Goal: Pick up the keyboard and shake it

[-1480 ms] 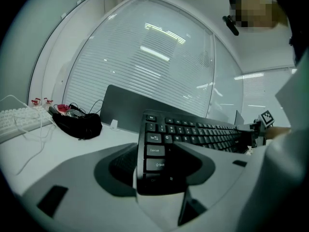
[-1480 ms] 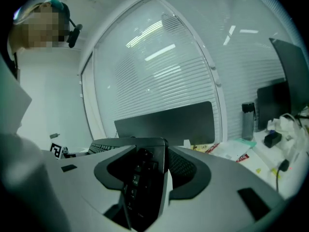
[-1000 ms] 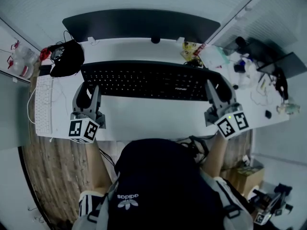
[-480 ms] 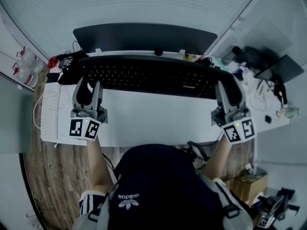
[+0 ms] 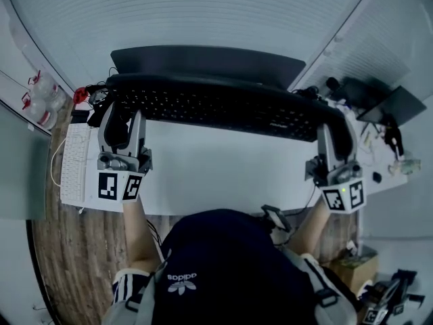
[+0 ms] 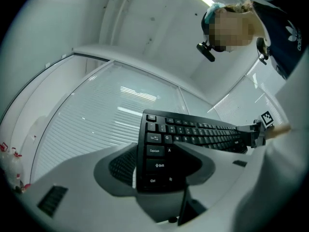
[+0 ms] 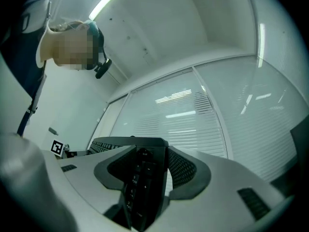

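**Grip.** The left tool is clamped on the left end of the black keyboard. In the left gripper view its jaws close over the Caps Lock, Shift and Ctrl keys. The right tool is clenched on the right end, with the number-pad keys between its jaws. The keyboard hangs between the two tools, apparently raised off the table, with its far edge close in front of the monitor.

**Step in hand.** This appears to be the lift, with the shake due next. Recommendations:
- Keep both clamps firm, since each holds only a narrow end.
- Move both ends together so the board does not twist.
- Use short strokes.
- Draw it back from the monitor first.
- Shake over the bare table, so a slip falls only a short way.

**Surface and room.**
- A white keyboard lies at the table's left edge, with cables and dark items behind it.
- The centre of the table is plain white.
- Small clutter crowds the right end.
- The floor is wood.
- Slatted blinds line the wall behind.
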`<state>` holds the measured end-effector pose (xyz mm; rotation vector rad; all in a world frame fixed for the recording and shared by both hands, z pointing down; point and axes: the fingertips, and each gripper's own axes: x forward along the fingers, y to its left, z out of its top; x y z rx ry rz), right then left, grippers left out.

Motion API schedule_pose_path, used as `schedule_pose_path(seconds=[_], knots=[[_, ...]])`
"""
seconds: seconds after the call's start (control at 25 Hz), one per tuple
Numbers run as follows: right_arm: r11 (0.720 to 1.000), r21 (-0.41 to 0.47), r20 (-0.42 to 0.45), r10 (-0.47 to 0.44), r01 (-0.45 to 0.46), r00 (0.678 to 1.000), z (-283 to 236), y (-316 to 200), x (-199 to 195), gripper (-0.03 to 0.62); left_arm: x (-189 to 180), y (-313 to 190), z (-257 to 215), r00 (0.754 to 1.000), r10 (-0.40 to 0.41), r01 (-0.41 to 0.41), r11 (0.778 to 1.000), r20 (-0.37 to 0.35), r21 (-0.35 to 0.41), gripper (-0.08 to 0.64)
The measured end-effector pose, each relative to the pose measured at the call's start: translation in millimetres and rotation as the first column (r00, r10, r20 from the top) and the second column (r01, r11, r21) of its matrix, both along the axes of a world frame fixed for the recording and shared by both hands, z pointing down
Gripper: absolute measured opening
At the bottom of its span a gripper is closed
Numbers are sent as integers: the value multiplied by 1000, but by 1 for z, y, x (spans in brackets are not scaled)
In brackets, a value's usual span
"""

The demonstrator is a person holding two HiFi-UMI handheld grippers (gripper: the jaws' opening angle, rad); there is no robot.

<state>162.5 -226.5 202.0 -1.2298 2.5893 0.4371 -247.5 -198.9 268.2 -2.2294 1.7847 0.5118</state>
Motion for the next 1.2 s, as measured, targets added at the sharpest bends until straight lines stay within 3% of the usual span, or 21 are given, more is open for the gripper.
schedule_pose_path(seconds=[0.2,0.4,0.92,1.2], knots=[[1000,0,-2,10,-10,1000,-2,-4,-4,198,-3,-2,1,1000,0,0,1000,3,7,224],[1000,22,-43,-8,9,999,-10,21,-11,195,-7,8,14,998,38,-38,999,-49,-16,224],[1000,9,-89,-28,29,996,-22,9,-25,192,-10,-6,49,976,69,-85,994,-209,-70,224],[1000,1,-116,-27,27,993,-21,4,-28,192,-6,-12,68,969,81,-108,988,-232,-109,225]])
